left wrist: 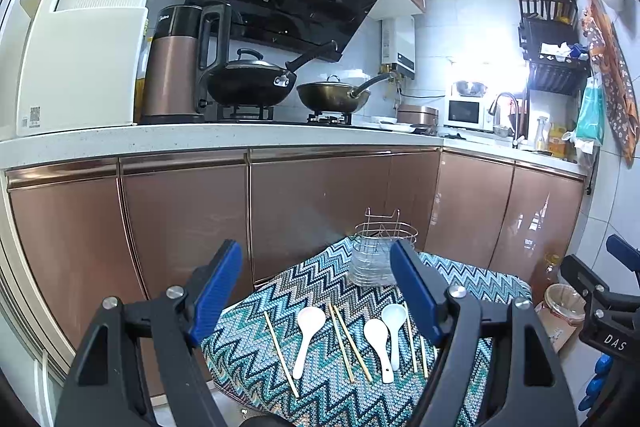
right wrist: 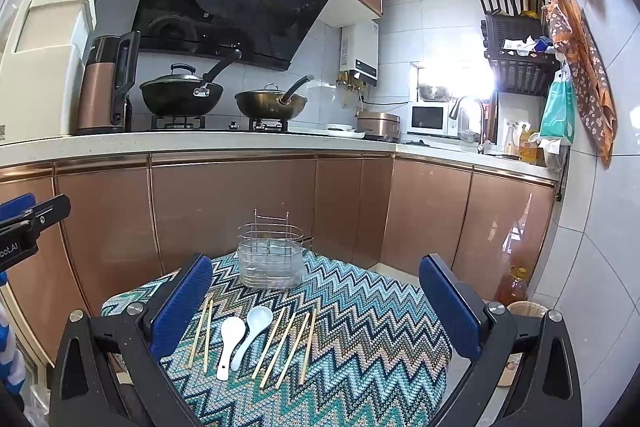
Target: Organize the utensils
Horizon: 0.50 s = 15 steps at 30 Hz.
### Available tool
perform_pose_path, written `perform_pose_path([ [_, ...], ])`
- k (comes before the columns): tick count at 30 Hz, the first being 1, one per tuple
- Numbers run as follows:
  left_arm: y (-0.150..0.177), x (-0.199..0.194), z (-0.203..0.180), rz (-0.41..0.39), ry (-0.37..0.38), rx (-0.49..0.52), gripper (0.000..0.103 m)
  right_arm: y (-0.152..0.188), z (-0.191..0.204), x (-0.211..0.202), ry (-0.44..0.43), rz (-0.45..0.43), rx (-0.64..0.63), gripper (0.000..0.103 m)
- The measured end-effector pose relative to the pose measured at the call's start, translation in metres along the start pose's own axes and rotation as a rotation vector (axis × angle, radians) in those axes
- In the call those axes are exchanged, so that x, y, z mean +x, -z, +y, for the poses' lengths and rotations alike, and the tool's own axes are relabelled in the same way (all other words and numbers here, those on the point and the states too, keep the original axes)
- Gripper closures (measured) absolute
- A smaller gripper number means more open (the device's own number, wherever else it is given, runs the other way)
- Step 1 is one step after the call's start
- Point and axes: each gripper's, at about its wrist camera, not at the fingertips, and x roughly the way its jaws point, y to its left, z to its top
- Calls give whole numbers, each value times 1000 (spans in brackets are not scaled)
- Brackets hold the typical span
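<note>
The left wrist view showed three white ceramic spoons on the zigzag-patterned cloth [left wrist: 320, 399]: a left spoon [left wrist: 308, 335] lying apart, then a middle spoon [left wrist: 378, 345] and a right spoon [left wrist: 394, 327] side by side. The right wrist view showed only two of them, the others' counterpart being hidden behind the blue pad of the right gripper's left finger. The left view also caught a lone chopstick [left wrist: 280, 353] at the far left of the row and a crossed chopstick pair [left wrist: 348, 343] between the spoons; more chopsticks [left wrist: 412, 339] lay partly behind the left gripper's right finger. The right view alone laid out the right-hand chopsticks clearly, fanned beside the spoons.

The wire utensil holder [left wrist: 380, 251] stood upright at the far edge of the cloth, empty as far as could be seen, well apart from the utensils. Behind it ran copper-coloured cabinet doors [left wrist: 180, 219] under a countertop with two woks [left wrist: 248, 83], a kettle [left wrist: 176, 67] and a microwave [left wrist: 464, 111].

The left gripper [left wrist: 316, 291] hung above the near side of the cloth, level and pointing toward the holder, its fingers spread wide with nothing between them. The right gripper [right wrist: 316, 303] was held the same way, fingers wide apart and empty. Each view showed the other gripper at its edge, just beside it.
</note>
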Motion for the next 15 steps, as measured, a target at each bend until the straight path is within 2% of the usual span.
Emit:
perform_pose_path([
  [15, 2, 3, 2, 6, 7, 3, 28, -1, 1, -1, -10, 1, 1, 0],
])
